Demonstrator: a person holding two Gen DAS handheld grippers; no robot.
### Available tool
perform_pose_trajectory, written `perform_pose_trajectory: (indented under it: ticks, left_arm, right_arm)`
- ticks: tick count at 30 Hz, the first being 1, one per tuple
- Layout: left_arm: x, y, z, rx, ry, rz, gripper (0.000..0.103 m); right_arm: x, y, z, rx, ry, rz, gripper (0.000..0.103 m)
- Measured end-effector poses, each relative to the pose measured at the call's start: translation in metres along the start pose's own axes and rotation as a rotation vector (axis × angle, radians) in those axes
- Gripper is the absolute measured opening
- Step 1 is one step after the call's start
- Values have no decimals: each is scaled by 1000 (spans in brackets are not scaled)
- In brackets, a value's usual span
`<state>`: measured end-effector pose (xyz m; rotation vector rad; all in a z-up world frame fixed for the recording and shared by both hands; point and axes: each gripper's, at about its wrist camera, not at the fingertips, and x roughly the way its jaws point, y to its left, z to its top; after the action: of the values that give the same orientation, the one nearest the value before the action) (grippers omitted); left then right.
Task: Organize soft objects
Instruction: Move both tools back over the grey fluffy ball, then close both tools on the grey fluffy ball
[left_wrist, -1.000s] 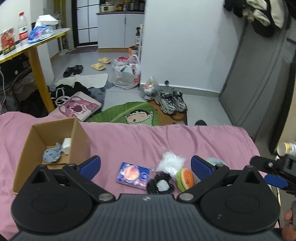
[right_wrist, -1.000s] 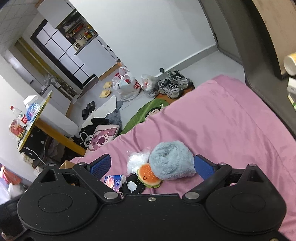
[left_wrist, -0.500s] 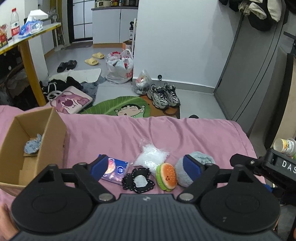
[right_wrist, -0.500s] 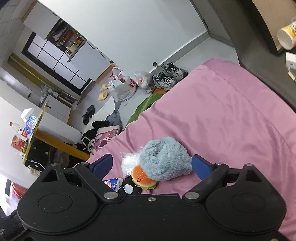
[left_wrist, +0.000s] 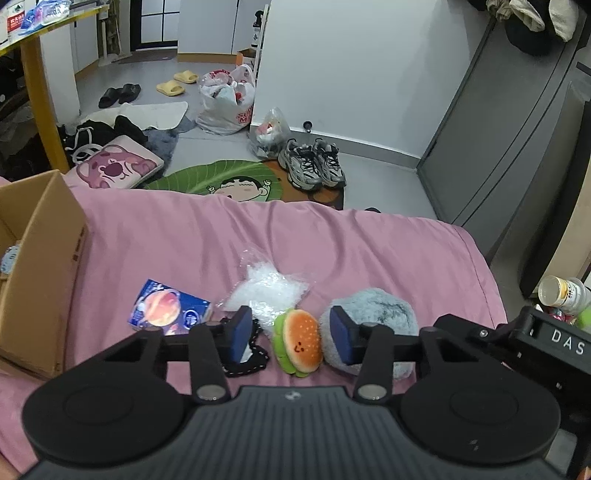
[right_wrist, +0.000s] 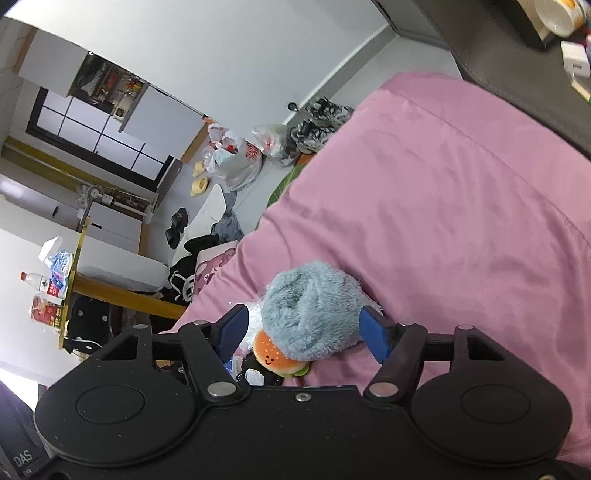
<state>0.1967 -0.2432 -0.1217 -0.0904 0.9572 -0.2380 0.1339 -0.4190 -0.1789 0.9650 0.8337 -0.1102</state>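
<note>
On the pink bed (left_wrist: 332, 236) we logged both tools spread: left tool (left_wrist: 291, 330) around the burger plush (left_wrist: 297, 345), right tool (right_wrist: 301, 328) around the grey fluffy item (right_wrist: 310, 310). Cardboard box (left_wrist: 55, 258) held little; most items remained.

R claw (right_wrist: 302, 330) straddles fluffy ball (right_wrist: 310, 310); unclamped

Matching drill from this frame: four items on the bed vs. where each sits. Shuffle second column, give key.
Items:
1. burger plush
2. grey fluffy ball
3. cardboard box
4. planet-print packet

Places:
A. far left on the bed
B. between the left gripper fingers
C. flat, between box and clear bag
D. between the right gripper fingers

Pairs: 1-B, 2-D, 3-A, 4-C
</note>
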Motion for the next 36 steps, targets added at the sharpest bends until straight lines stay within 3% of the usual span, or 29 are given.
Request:
perform_pose_trajectory:
  ticks: [5, 7, 12, 18, 26, 33, 36]
  left_arm:
    - [20, -1, 2, -49, 47, -20, 32]
    - [25, -3, 3, -64, 55, -33, 32]
    - [37, -12, 5, -78, 71, -64, 32]
    - [53, -22, 3, -97, 104, -99, 32]
    - [71, -19, -4, -127, 134, -117, 32]
    - [81, -9, -7, -216, 175, -170, 32]
    - [77, -5, -7, -235, 172, -180, 29]
  right_arm:
    - [15, -8, 2, 54, 37, -9, 55]
    - [21, -10, 2, 64, 51, -18, 48]
    - [28, -15, 3, 82, 55, -43, 47]
    - [36, -22, 4, 111, 67, -49, 33]
    - [41, -25, 6, 136, 83, -47, 31]
    - [43, -25, 9, 149, 76, -56, 37]
    - [40, -17, 7, 99, 62, -58, 26]
